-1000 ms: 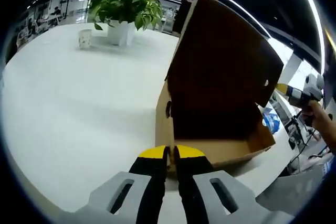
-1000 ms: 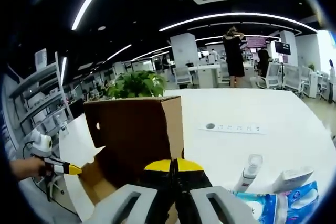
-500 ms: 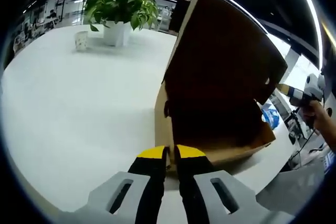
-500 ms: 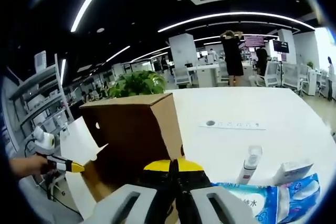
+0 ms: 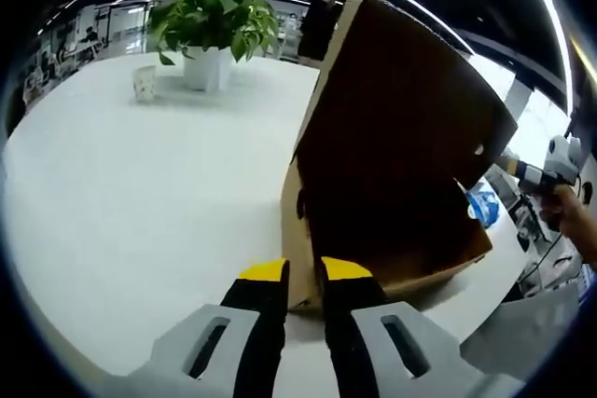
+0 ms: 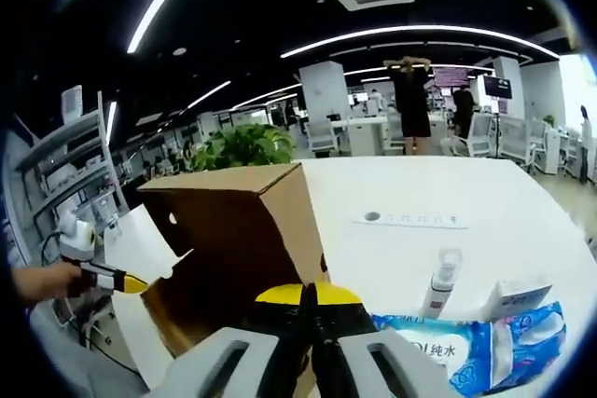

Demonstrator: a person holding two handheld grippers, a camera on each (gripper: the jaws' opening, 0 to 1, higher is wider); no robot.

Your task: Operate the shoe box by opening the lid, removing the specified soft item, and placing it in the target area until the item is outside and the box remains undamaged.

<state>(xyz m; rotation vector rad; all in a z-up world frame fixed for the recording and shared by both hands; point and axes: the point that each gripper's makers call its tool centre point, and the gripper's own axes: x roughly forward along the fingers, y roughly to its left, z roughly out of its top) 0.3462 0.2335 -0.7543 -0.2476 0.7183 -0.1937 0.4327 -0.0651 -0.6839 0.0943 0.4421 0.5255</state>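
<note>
A cardboard shoe box is seen standing on the white desk with its lid raised steeply. In the left gripper view the left claw is held narrowly apart, straddling the box's near corner edge with a small gap visible; the dark inside of the box is seen here, and no contents can be made out in it. A potted plant and a paper cup are seen far back on the desk. In the right gripper view the right claw is pressed together against the box's outer wall; whether cardboard is pinched cannot be told. A blue tissue pack, a small bottle and a white carton are seen lying beside it.
</note>
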